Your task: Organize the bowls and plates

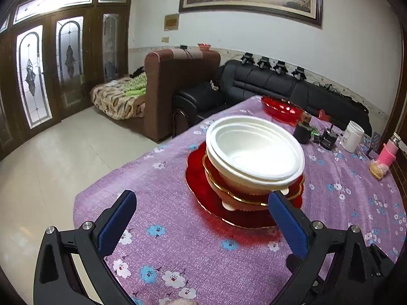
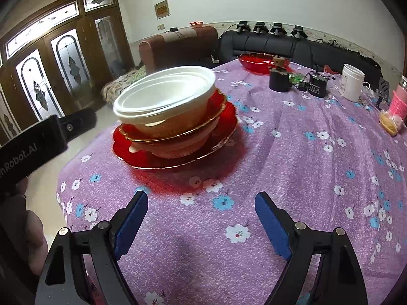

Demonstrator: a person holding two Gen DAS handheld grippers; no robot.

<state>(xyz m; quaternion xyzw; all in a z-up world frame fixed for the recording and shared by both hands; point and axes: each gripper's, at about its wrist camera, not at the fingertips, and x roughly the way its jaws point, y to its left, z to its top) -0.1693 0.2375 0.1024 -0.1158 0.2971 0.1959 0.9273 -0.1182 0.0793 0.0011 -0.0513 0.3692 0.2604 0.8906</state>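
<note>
Where purple floral tablecloth (image 2: 292,152) covers table, both grippers (image 1: 202,203) (image 2: 201,199) spread, empty; sofa (image 1: 267,84) behind.

Bowls (image 1: 254,152) stacked on plates (image 1: 203,190), jar (image 1: 352,136) behind right

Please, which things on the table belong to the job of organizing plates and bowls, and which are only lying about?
Belong to the job:
- white bowls, stacked
- red plates under them
- red dish at the far edge

Only lying about:
- white jar
- black cup
- pink cup
- black charger
</note>
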